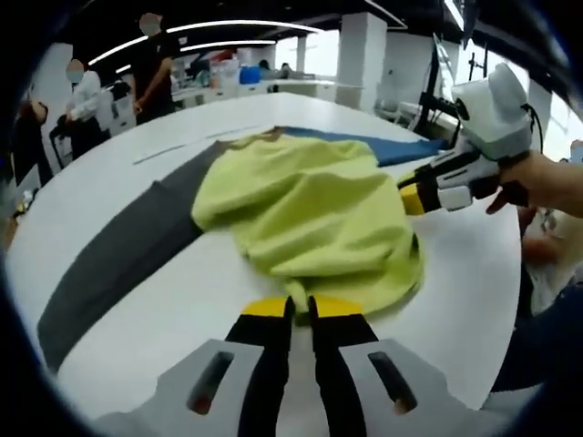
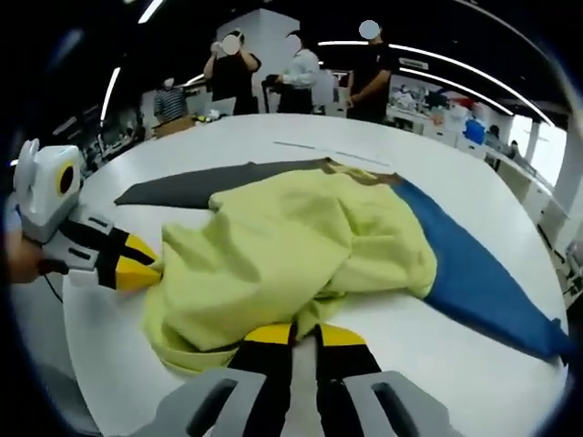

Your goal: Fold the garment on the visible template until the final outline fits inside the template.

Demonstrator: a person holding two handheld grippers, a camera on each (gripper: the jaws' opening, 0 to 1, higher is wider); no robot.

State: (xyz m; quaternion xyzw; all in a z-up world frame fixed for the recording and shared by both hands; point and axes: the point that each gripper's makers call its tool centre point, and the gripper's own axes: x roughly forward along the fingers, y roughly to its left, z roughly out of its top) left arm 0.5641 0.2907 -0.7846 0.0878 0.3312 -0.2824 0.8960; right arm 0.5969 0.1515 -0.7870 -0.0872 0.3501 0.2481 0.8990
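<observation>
A yellow-green garment (image 1: 310, 205) (image 2: 301, 241) lies bunched in the middle of a white table (image 1: 182, 300), on a flat template whose grey part (image 1: 127, 246) (image 2: 209, 187) and blue part (image 1: 401, 146) (image 2: 474, 273) stick out from under it. My left gripper (image 1: 301, 308) (image 2: 144, 261) is shut on the garment's near hem. My right gripper (image 2: 305, 334) (image 1: 412, 197) is shut on another edge of the garment, and a hand holds it at the right of the left gripper view.
The table's rounded edge runs close behind both grippers. Several people (image 2: 301, 73) stand beyond the far side of the table (image 2: 437, 364), near desks and equipment. White table surface shows around the template on all sides.
</observation>
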